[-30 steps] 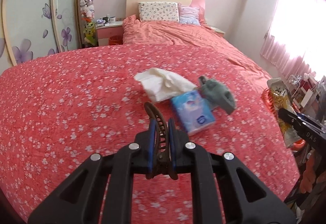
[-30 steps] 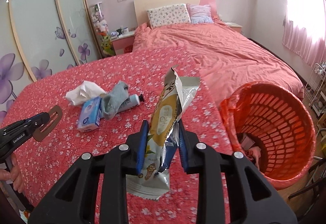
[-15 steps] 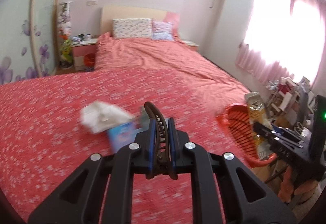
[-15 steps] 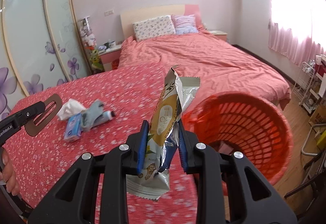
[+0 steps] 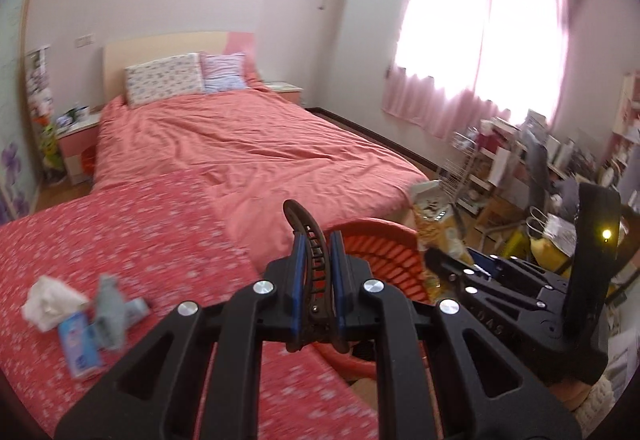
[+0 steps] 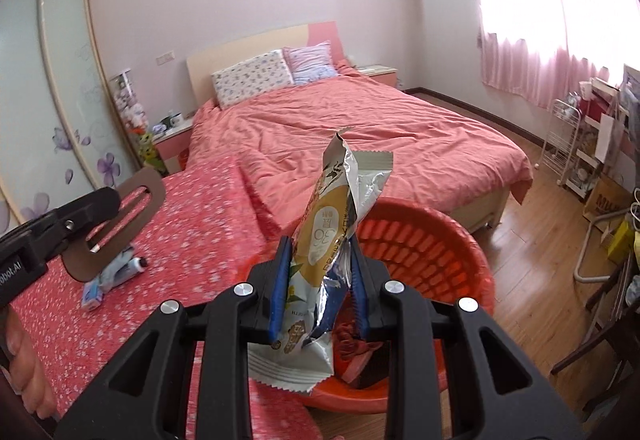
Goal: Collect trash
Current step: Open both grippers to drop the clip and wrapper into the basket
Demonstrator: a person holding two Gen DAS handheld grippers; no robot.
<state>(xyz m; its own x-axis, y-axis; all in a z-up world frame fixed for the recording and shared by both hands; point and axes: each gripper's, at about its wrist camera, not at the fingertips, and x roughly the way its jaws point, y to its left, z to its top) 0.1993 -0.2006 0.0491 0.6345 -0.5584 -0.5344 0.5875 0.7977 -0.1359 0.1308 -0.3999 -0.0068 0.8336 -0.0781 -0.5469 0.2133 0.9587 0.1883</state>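
My left gripper (image 5: 316, 260) is shut on a brown hair clip (image 5: 312, 252) and holds it near the rim of the orange basket (image 5: 384, 252). My right gripper (image 6: 320, 272) is shut on a gold and silver snack wrapper (image 6: 336, 224), held upright over the orange basket (image 6: 424, 240). The left gripper with the clip (image 6: 120, 220) shows at the left of the right wrist view. A crumpled white tissue (image 5: 48, 300), a blue tissue pack (image 5: 78, 340), a grey sock (image 5: 110, 312) and a small tube (image 6: 128, 268) lie on the red flowered bedspread (image 5: 140, 240).
The basket stands on the wood floor (image 6: 540, 240) at the bedspread's right edge. A bed with a pink cover (image 6: 360, 136) lies beyond. A white wire rack (image 6: 568, 148) and cluttered shelves (image 5: 520, 160) stand at the right under the window. A nightstand (image 5: 76, 144) stands at the left.
Both grippers have swung right and away from the items on the bedspread to the orange basket. The wrapper is now over the basket. Both grips are unchanged.
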